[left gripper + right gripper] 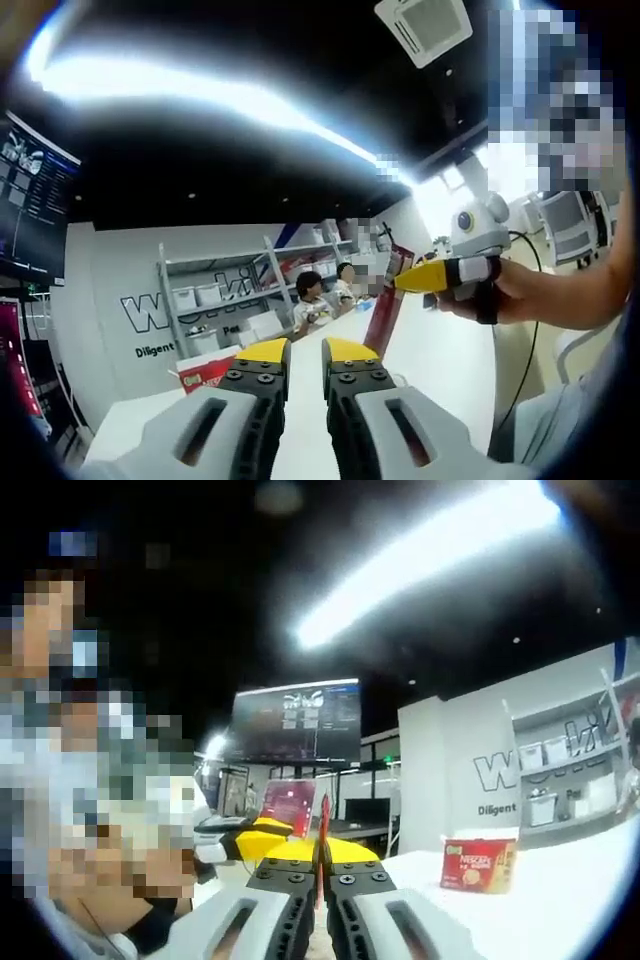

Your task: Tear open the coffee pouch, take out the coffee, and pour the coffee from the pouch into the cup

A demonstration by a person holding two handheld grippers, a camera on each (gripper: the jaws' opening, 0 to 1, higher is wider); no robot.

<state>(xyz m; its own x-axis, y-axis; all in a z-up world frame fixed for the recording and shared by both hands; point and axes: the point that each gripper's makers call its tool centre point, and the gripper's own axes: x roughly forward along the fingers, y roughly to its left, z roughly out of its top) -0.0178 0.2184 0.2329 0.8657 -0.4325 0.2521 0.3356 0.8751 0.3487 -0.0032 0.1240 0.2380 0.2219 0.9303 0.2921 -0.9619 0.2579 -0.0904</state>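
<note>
Right, biggest first: the white worktop [440, 360] stretches away under both my tools, and behind it stands a white wall with dark lettering and a grey shelving rack [215, 300] loaded with white bins. In the right gripper view a large dark monitor [297, 722] hangs in the background. Two people [325, 298] sit at the far end of the worktop in the left gripper view.

Now the red coffee box [479, 865] stands upright on the worktop, off to the right of my right tool and well apart from it. In the left gripper view I catch a red-and-white edge of a carton [205, 372] just behind my left jaw tip, partly hidden.

My right hand-held gripper [322, 852] has its yellow-tipped jaws pressed together on the coffee pouch [324, 825], a thin red strip seen edge-on and standing upright above the tips. From the left gripper view, that same tool comes in from the right with a hand [525, 295] wrapped round it, and the red pouch hangs below its yellow tips.

My left hand-held gripper [305, 352] is raised clear of the worktop, jaws parted by a narrow gap with nothing between them.
</note>
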